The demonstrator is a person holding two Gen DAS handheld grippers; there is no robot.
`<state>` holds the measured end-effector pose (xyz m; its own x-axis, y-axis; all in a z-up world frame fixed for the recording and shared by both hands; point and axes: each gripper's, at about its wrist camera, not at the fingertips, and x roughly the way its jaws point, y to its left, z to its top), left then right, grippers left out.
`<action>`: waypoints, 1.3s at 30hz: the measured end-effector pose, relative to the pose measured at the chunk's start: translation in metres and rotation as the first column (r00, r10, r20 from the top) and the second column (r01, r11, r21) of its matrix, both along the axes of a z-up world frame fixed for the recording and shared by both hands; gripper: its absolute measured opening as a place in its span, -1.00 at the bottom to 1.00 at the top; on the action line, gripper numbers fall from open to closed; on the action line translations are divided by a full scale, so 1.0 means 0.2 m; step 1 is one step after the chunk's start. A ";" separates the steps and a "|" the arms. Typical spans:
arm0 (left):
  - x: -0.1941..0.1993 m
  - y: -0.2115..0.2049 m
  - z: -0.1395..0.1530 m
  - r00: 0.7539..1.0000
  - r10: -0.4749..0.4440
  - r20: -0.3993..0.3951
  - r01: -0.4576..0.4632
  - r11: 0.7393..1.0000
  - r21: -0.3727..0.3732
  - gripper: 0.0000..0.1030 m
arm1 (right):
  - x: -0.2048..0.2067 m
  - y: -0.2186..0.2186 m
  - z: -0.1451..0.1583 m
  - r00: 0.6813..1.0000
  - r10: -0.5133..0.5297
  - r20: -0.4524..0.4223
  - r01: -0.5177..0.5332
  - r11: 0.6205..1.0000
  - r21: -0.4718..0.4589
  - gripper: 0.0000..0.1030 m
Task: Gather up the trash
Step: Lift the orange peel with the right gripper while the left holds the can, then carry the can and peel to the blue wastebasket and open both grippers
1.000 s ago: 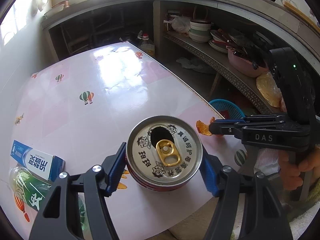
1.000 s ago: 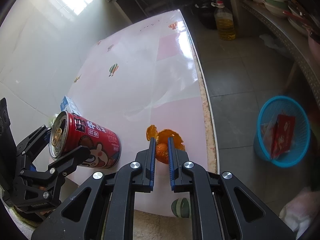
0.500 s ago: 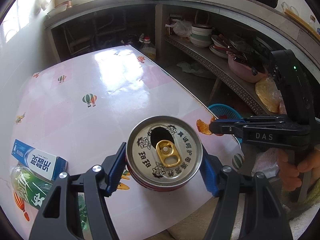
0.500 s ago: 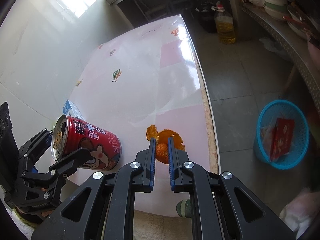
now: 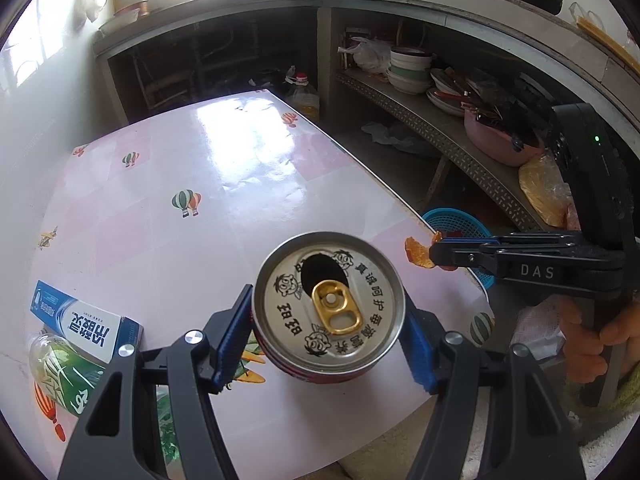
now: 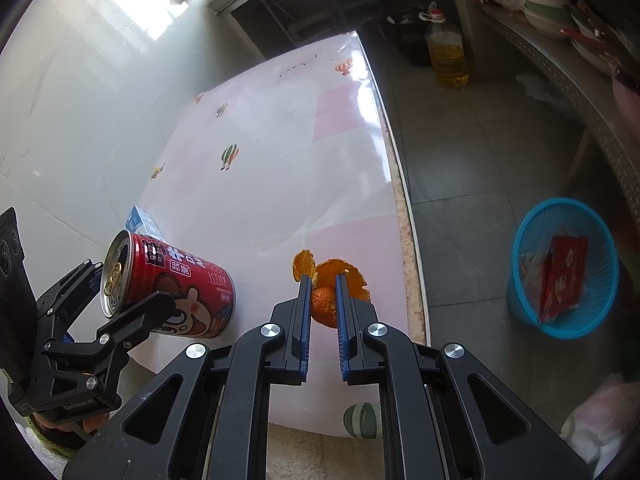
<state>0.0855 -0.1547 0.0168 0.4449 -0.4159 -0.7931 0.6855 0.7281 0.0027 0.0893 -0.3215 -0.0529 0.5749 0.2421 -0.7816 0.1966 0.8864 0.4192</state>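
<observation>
The left gripper point(image 5: 328, 340) is clamped on a red drink can point(image 5: 328, 304): its blue pads point(image 5: 234, 336) press against the can's two sides. The can is tipped toward the left wrist camera, so its silver lid, gold pull tab and open mouth face the lens. From the right wrist view the same can point(image 6: 168, 284) leans on its side between the left gripper's black fingers point(image 6: 136, 320), above the near end of the table.

The right gripper point(image 6: 320, 284) is nearly closed on a piece of orange peel point(image 6: 324, 304), with more curled peel spreading just past its fingertips. The peel sits near the table's right edge.

The table point(image 5: 224, 184) is covered in a glossy pink and white cloth printed with small hot-air balloons. At its near left corner lie a blue and white toothpaste box point(image 5: 84, 320) and, touching it, a green plastic bottle point(image 5: 64, 372) on its side.

On the floor to the right of the table stands a blue plastic basket point(image 6: 568, 268) with a red packet inside. Farther back, a bottle of yellow cooking oil point(image 6: 446, 52) stands on the floor, and a shelf point(image 5: 440, 132) holds stacked bowls and dishes. A person's hand point(image 5: 592, 340) grips the right gripper's handle.
</observation>
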 end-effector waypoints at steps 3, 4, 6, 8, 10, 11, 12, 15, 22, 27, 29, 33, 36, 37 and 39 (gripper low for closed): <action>-0.01 0.00 0.00 1.000 0.003 -0.001 -0.003 1.000 0.000 0.27 | 0.00 -0.01 0.01 1.000 0.001 -0.001 -0.001 1.000 -0.001 -0.80; 0.00 0.00 0.00 1.000 0.004 -0.002 -0.004 1.000 -0.001 0.27 | 0.00 -0.01 0.01 1.000 0.002 -0.001 -0.002 1.000 -0.002 -0.80; 0.00 0.00 0.00 1.000 0.004 0.000 -0.004 1.000 0.000 0.27 | 0.00 -0.01 0.01 1.000 0.002 0.000 -0.002 1.000 -0.003 -0.80; -0.01 0.00 0.00 1.000 0.004 0.002 -0.004 1.000 0.000 0.27 | 0.00 -0.01 0.01 1.000 0.002 0.001 -0.002 1.000 -0.004 -0.80; -0.01 0.00 0.00 1.000 0.004 0.005 -0.004 1.000 0.002 0.27 | 0.00 -0.01 0.01 1.000 0.001 0.003 -0.001 1.000 -0.003 -0.80; -0.01 0.00 0.00 1.000 0.004 0.007 -0.004 1.000 0.002 0.27 | 0.00 -0.01 0.02 1.000 0.001 0.004 -0.001 1.000 -0.003 -0.80; -0.01 0.00 0.00 1.000 0.004 0.009 -0.004 1.000 0.003 0.27 | -0.01 -0.02 0.02 1.000 0.001 0.005 -0.001 1.000 -0.002 -0.80; -0.02 0.00 0.00 1.000 0.006 0.015 -0.006 1.000 0.007 0.27 | -0.01 -0.02 0.02 1.000 0.003 0.008 -0.003 1.000 -0.001 -0.80; -0.04 -0.02 0.01 1.000 0.012 0.026 -0.013 1.000 0.016 0.27 | -0.03 -0.05 0.03 1.000 -0.002 0.022 0.002 1.000 0.007 -0.80; -0.04 -0.02 0.01 0.999 0.012 0.030 -0.013 1.000 0.020 0.27 | -0.05 -0.07 0.03 0.999 -0.003 0.032 0.002 1.000 0.014 -0.80; -0.04 -0.02 0.01 1.000 0.013 0.029 -0.013 1.000 0.020 0.27 | -0.06 -0.08 0.04 0.999 -0.004 0.037 0.004 1.000 0.017 -0.80; -0.04 -0.03 0.02 1.000 0.004 0.030 -0.005 1.000 0.014 0.27 | -0.08 -0.11 0.06 0.998 -0.021 0.056 0.020 0.999 0.026 -0.80; -0.03 -0.05 0.06 0.999 -0.013 0.042 0.013 1.000 -0.005 0.27 | -0.13 -0.19 0.11 0.994 -0.067 0.081 0.066 0.998 0.022 -0.81; -0.02 -0.06 0.08 0.999 -0.021 0.049 0.022 1.000 -0.012 0.27 | -0.15 -0.23 0.13 0.991 -0.092 0.092 0.091 0.996 0.018 -0.81; -0.01 -0.10 0.12 0.997 -0.044 0.062 0.046 0.998 -0.033 0.27 | -0.23 -0.35 0.19 0.979 -0.167 0.118 0.168 0.986 0.000 -0.81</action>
<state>0.0838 -0.1745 0.0416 0.4722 -0.4629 -0.7502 0.7170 0.6968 0.0213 0.0432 -0.3923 -0.0153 0.6944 0.1274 -0.7082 0.2926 0.8492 0.4396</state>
